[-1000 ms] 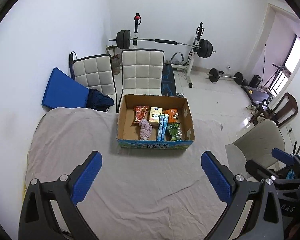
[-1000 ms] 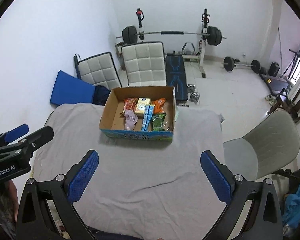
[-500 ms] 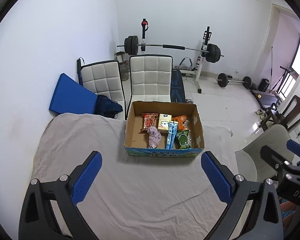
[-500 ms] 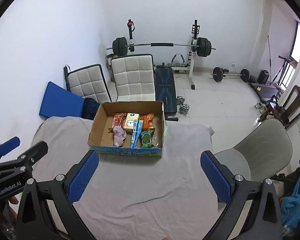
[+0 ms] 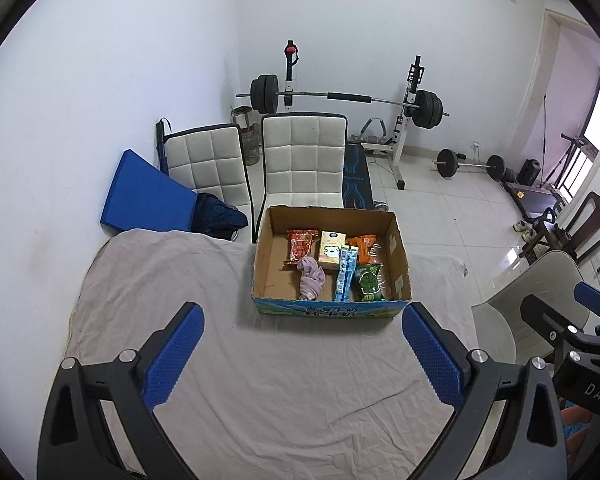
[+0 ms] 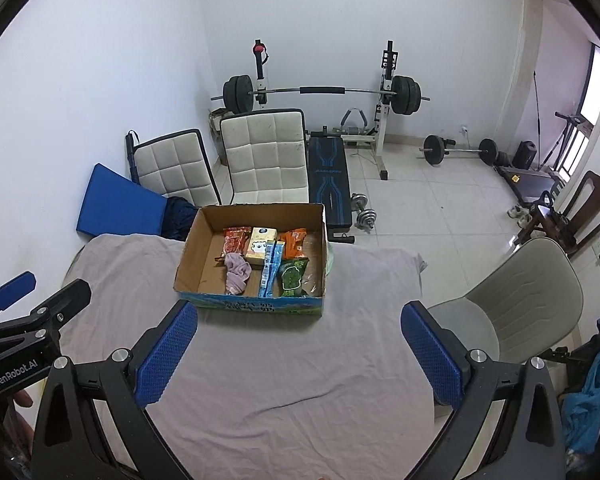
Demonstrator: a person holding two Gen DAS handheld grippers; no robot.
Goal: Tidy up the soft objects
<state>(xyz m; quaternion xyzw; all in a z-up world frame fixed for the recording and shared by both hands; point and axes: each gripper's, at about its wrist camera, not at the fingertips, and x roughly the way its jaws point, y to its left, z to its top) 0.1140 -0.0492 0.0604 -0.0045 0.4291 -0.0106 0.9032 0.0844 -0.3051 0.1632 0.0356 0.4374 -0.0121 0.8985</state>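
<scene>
Left tool [image 5: 302, 354] spread empty, box [image 5: 332, 310] near wall apparently hiding pink cloth's [image 5: 310, 280] end

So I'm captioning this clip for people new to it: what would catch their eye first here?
Probably the open cardboard box on the grey-covered table, holding bright snack packets and a crumpled pink cloth near its front. Next, the blue-padded left gripper and right gripper, both open and empty above the table short of the box. Behind the table stand two white quilted chairs and a loaded barbell rack by the far wall.
</scene>
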